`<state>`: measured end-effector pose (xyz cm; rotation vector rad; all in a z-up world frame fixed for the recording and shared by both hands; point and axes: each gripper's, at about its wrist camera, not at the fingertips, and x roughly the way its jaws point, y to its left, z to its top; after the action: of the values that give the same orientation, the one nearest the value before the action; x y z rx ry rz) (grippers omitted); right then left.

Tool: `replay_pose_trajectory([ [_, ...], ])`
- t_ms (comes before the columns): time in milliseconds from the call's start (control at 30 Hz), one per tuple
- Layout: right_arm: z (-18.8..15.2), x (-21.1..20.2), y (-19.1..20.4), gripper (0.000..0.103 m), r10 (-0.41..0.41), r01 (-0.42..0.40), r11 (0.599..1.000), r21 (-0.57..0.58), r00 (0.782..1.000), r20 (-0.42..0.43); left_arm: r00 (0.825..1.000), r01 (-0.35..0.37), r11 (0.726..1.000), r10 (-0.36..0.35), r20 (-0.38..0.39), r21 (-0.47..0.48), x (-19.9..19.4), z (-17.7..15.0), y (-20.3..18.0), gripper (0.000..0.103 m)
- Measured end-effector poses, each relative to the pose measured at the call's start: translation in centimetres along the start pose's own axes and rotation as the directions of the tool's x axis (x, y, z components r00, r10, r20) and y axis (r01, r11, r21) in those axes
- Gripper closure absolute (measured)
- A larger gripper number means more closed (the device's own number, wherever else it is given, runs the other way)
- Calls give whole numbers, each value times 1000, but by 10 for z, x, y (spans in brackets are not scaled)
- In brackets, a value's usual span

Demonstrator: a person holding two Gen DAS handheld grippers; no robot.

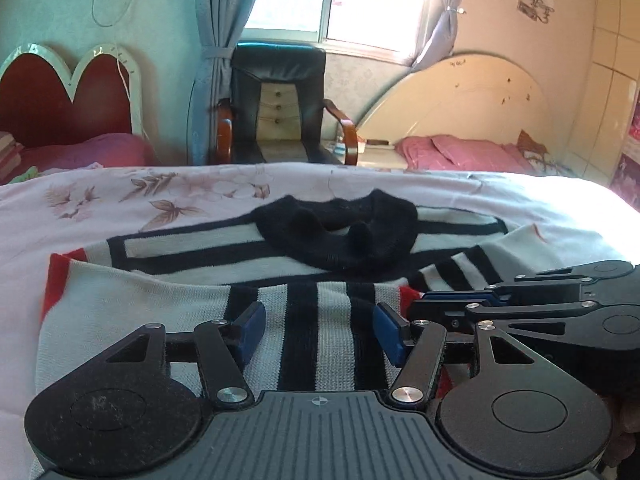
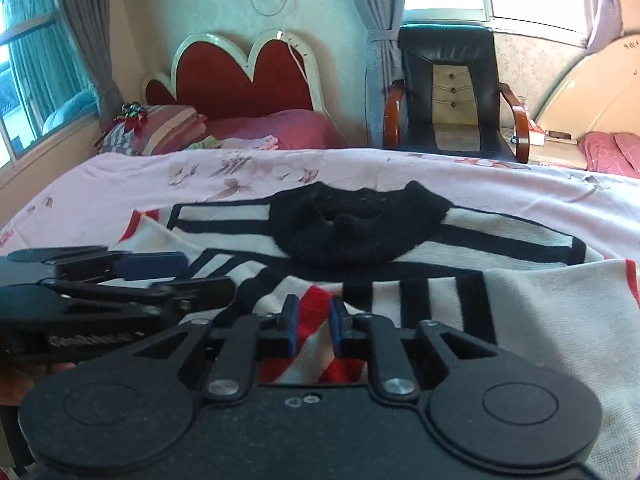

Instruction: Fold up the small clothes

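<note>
on the pink floral bed (image 1: 120, 200) the white knit sweater with black stripes, red cuffs and black collar (image 1: 192, 248) runs crosswise, sleeves folded in. left gripper (image 1: 320, 330) released above the left sleeve; right gripper (image 2: 313, 326) nearly clenched over the red cuff, grip unclear.

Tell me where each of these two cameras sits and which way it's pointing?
Left wrist view: sits on the left gripper, looking forward over its open blue pads at the striped sweater on the bed; the right gripper shows sideways at right.
Right wrist view: sits on the right gripper, its pads nearly together over a red-striped part of the sweater; the left gripper shows at left.
Shared: sweater, black collar, floral bed, black armchair, red headboard.
</note>
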<state>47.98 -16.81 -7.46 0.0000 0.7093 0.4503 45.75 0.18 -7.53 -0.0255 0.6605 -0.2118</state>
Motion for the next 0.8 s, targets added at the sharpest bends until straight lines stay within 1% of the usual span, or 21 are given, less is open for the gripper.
replay_pose_trajectory([
  [33,-3,2,0,92,-13,13,1000,-6,1000,-15,1000,-8,1000,8,-12,-2,2,-5,2,43],
  [67,-6,3,-4,93,-7,7,1000,-6,1000,-25,1000,-4,1000,4,-2,-8,-2,-9,8,43],
  [100,-8,1,-7,96,-18,18,1000,-12,1000,-22,1000,-5,1000,5,-1,-14,-7,-13,15,43],
  [133,-10,-3,-10,96,-47,46,998,-34,999,-23,1000,-18,1000,18,-1,-16,-14,-15,23,43],
  [200,-13,-15,-21,96,-111,110,993,-50,994,-21,997,-82,997,82,-1,2,-30,-23,37,43],
  [233,-15,-22,-27,96,-120,119,992,-43,992,-24,995,-101,995,101,-3,5,-38,-30,47,43],
  [300,-23,-32,-39,96,-135,134,990,-50,990,-34,997,-77,997,77,1,-20,-48,-39,61,43],
  [333,-27,-35,-43,96,-140,138,989,-60,990,-31,997,-79,997,79,0,-20,-50,-38,63,43],
  [367,-27,-38,-46,95,-138,136,989,-56,990,-33,995,-96,995,96,-3,-14,-52,-36,61,43],
  [400,-26,-39,-47,90,-138,136,990,-46,990,-40,994,-110,994,110,-2,-15,-55,-33,57,43],
  [433,-24,-43,-45,87,-144,143,989,-36,989,-38,995,-100,995,101,15,-21,-60,-30,53,43],
  [467,-22,-50,-42,83,-148,148,989,-30,989,-16,996,-81,996,82,42,-29,-67,-27,47,43],
  [533,-22,-64,-33,83,-131,132,991,-33,991,23,997,-56,998,58,52,-29,-73,-27,35,43],
  [567,-23,-68,-28,84,-125,126,991,-42,992,22,998,-55,998,55,33,-18,-69,-29,28,43],
  [633,-29,-66,-22,84,-128,127,990,-65,992,-11,997,-69,998,68,-45,-7,-56,-35,20,43],
  [667,-32,-62,-20,84,-140,137,987,-78,989,-38,996,-81,997,81,-49,-2,-52,-40,17,40],
  [700,-35,-58,-19,84,-148,142,986,-83,987,-61,995,-90,996,90,-36,0,-52,-42,16,35],
  [733,-38,-54,-20,84,-156,150,985,-83,985,-79,995,-98,995,98,-36,-7,-51,-43,16,34],
  [800,-41,-53,-19,84,-168,162,983,-81,983,-73,994,-102,995,101,-39,-12,-51,-43,16,33],
])
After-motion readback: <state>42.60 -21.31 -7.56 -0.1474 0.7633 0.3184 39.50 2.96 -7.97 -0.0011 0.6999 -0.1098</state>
